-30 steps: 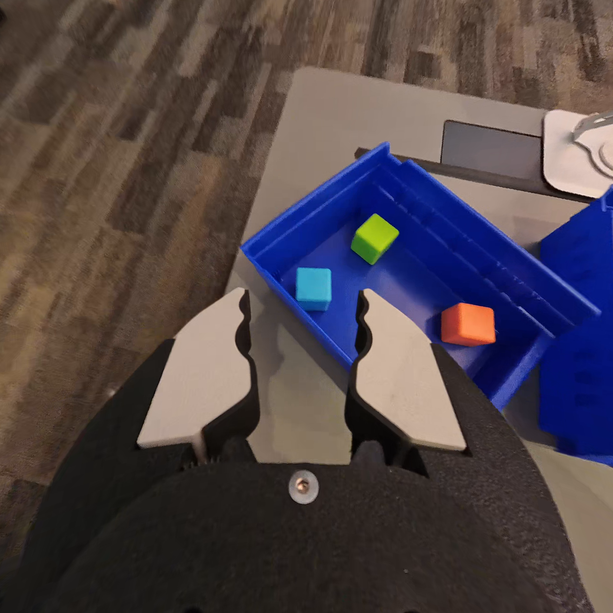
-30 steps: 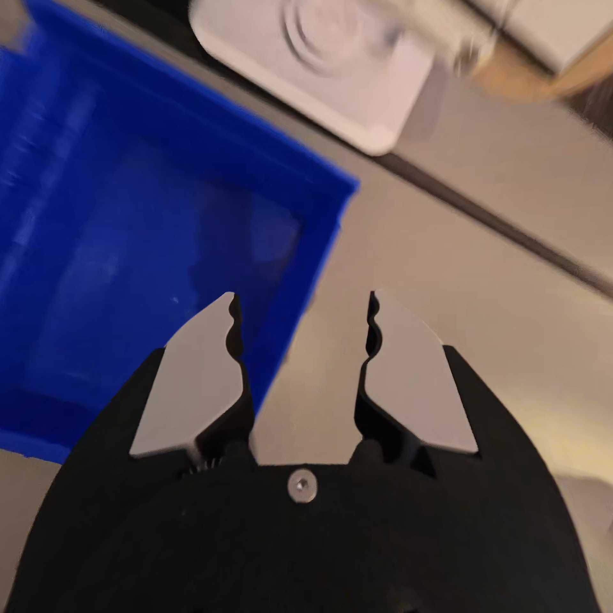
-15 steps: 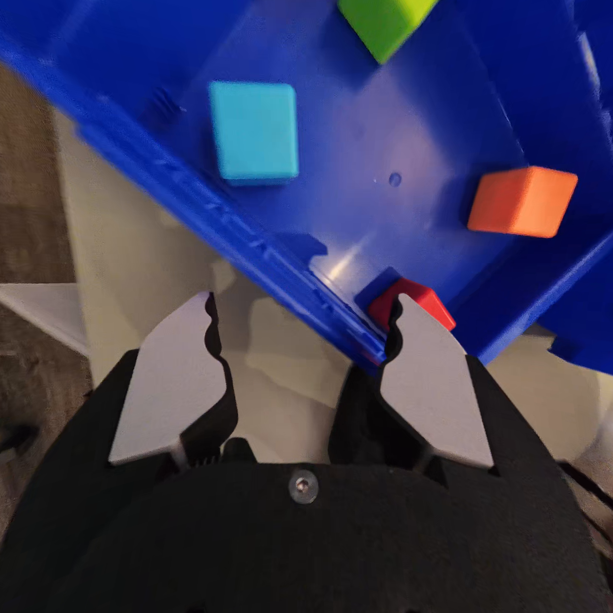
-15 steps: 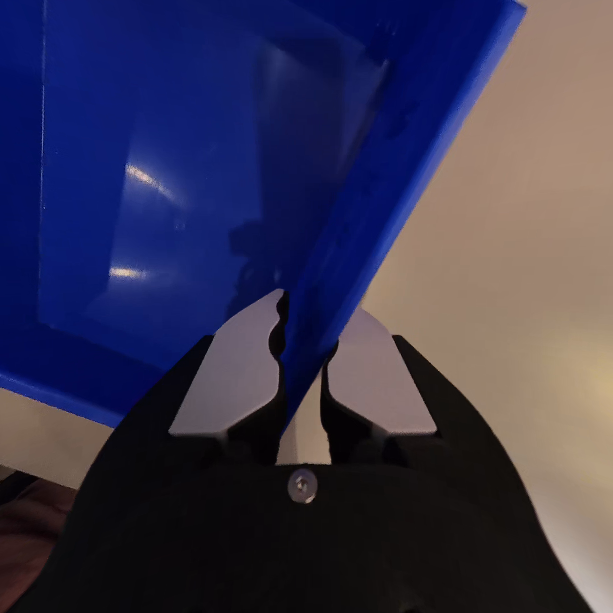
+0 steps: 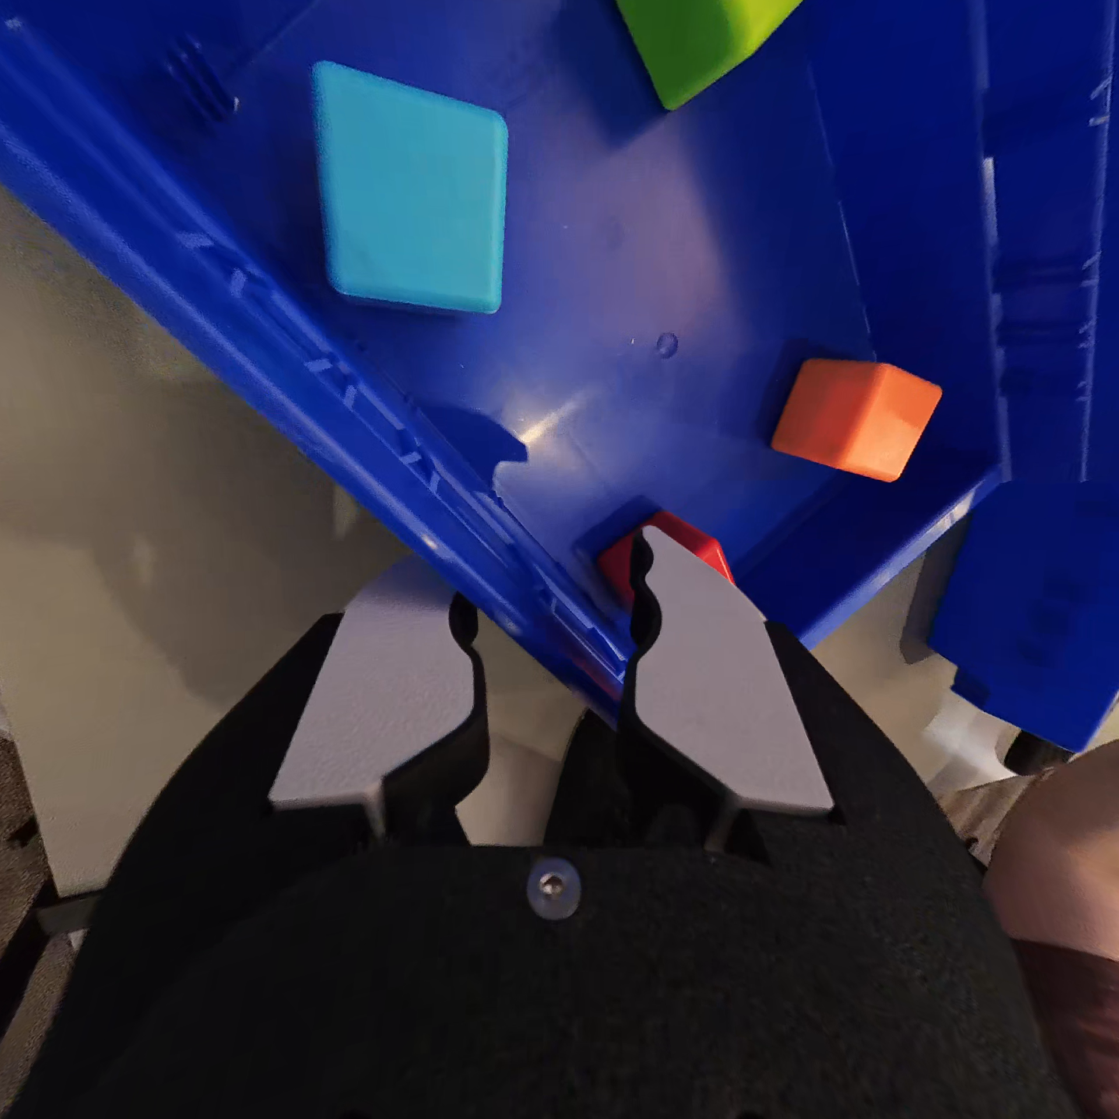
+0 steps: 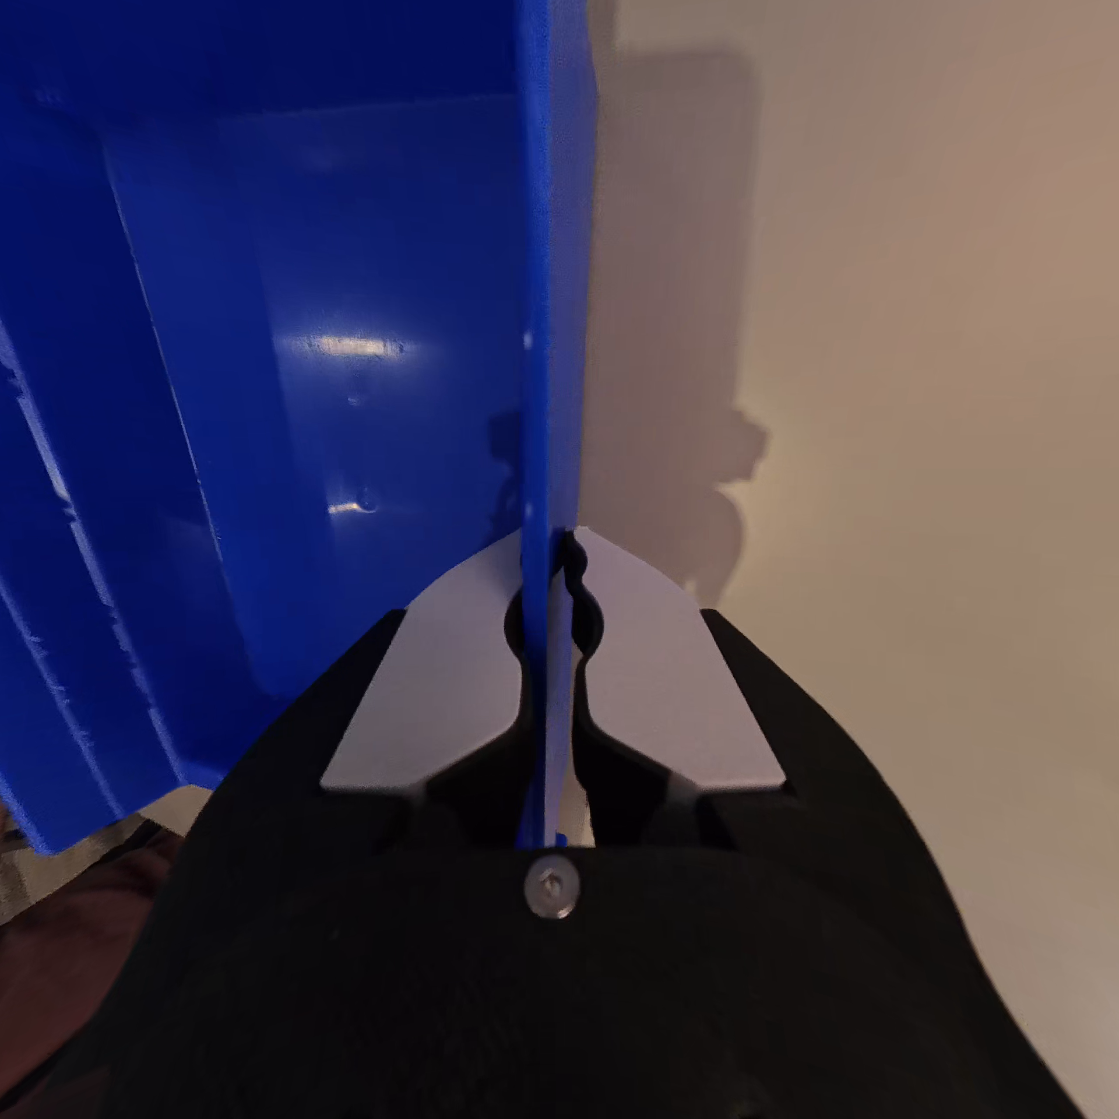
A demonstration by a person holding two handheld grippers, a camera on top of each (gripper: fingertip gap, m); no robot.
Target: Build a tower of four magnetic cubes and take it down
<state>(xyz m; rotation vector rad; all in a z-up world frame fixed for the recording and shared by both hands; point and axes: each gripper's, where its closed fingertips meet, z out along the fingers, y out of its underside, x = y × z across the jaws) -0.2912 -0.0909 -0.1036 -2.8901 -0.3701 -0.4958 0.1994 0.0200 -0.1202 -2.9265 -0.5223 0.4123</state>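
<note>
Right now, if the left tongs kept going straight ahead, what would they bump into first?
Probably the near wall of the blue bin: the left tongs straddle it, one finger outside, the other finger inside by the red cube. That cube looks next in line, though depth is hard to judge.

Office or lab, perhaps: blue plastic bins (image 5: 1041,424) on a plain beige table (image 6: 908,303).

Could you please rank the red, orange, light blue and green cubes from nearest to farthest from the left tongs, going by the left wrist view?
1. Red cube, at the fingertips, in the bin's near corner.
2. Orange cube, to the right.
3. Light blue cube, upper left.
4. Green cube, at the top edge.
</note>
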